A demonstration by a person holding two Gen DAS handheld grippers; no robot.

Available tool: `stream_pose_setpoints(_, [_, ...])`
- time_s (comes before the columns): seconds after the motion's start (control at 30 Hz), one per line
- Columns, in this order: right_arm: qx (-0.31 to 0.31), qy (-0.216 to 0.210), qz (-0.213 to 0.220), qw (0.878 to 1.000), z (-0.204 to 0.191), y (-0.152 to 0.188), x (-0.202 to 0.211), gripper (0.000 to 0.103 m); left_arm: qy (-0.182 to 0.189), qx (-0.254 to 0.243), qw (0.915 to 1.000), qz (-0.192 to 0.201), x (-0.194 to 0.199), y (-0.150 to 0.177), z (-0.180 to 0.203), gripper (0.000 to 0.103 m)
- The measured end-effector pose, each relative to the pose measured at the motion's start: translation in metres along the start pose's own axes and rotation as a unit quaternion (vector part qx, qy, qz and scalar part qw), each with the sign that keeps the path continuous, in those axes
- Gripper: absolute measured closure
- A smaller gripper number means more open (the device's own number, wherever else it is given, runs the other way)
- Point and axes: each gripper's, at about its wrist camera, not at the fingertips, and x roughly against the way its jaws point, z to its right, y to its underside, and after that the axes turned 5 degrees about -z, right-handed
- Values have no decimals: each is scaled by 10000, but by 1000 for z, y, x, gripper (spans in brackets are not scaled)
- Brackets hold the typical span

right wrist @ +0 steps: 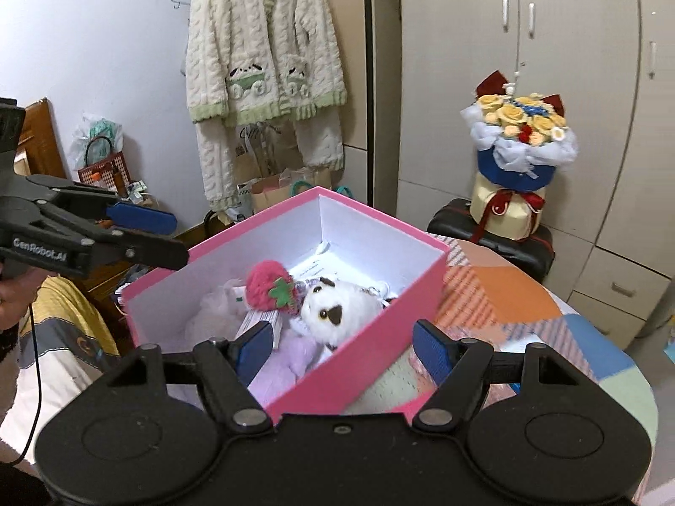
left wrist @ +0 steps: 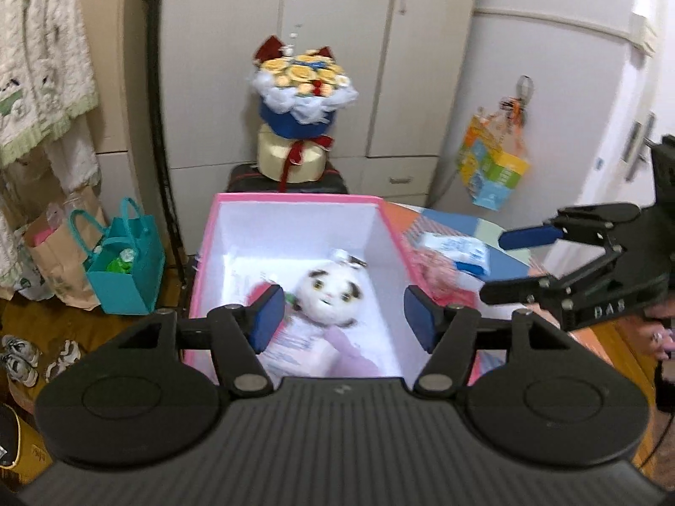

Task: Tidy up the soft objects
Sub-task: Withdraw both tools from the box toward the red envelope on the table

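We are holding the left claw [left wrist: 344,320] open above the near end of the pink box [left wrist: 295,199], its blue pads standing apart with nothing between them. The right claw [right wrist: 341,348] is gaping too, empty, straddling the box's near right wall. Inside the box, the soft things are lying together: a white plush cat [right wrist: 339,310] with dark patches, a pink strawberry plush [right wrist: 270,289] just beside it, a lilac plush [right wrist: 287,358] nearer us, and some paper packets under them. The box is sitting on the counter [right wrist: 506,295], which is wearing a patchwork cloth. Right of the box, a small white-and-blue packet [left wrist: 455,248] is resting on that cloth. Farther back, a flower bouquet [left wrist: 301,84] is standing on a dark case before the wardrobe [left wrist: 337,21], and a cream fleece jacket [right wrist: 265,42] is hanging on the wall.
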Motion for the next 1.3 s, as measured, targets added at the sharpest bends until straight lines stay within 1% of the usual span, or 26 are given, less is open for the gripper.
stream_pose_setpoints(0.17, [-59, -13, 120, 9999, 5, 19, 31, 25, 378, -315, 9986, -198, 14, 14, 37, 38])
stream_pose_setpoints(0.3, [-192, -6, 198, 9996, 16, 37, 49, 25, 627, -603, 9959, -266, 17, 31, 69, 38])
stream_pose_setpoints(0.43, [-313, -96, 163, 9993, 31, 52, 54, 25, 879, -658, 9932, -395, 7, 46, 95, 38])
stream_pose_setpoints(0.53, [-423, -181, 99, 9989, 42, 62, 50, 25, 901, -704, 9924, -453, -8, 54, 113, 38])
stream_pose_setpoints(0.67, [-545, -246, 38, 9982, 57, 75, 40, 25, 808, -862, 9920, -443, -30, 64, 137, 39])
stream_pose_setpoints(0.77, [-647, -299, -126, 9974, 73, 82, 25, 25, 734, -1007, 9911, -475, -50, 65, 152, 39])
stream_pose_setpoints(0.9, [-1074, -439, -302, 9928, 101, 94, 7, 25, 529, -1270, 9890, -545, -81, 66, 172, 39])
stream_pose_setpoints(1.0, [-1353, -485, -370, 9889, 117, 106, -4, 25, 270, -1439, 9874, -604, -108, 67, 180, 38])
stream_pose_setpoints(1.07, [-1458, -494, -412, 9872, 124, 111, -9, 25, 35, -1538, 9861, -625, -128, 68, 183, 38])
stream_pose_setpoints(1.2, [-1643, -592, -593, 9828, 136, 113, -26, 25, -406, -1560, 9844, -707, -162, 69, 179, 38])
stream_pose_setpoints(1.3, [-1792, -681, -725, 9788, 144, 113, -41, 26, -571, -1599, 9819, -836, -181, 67, 176, 37])
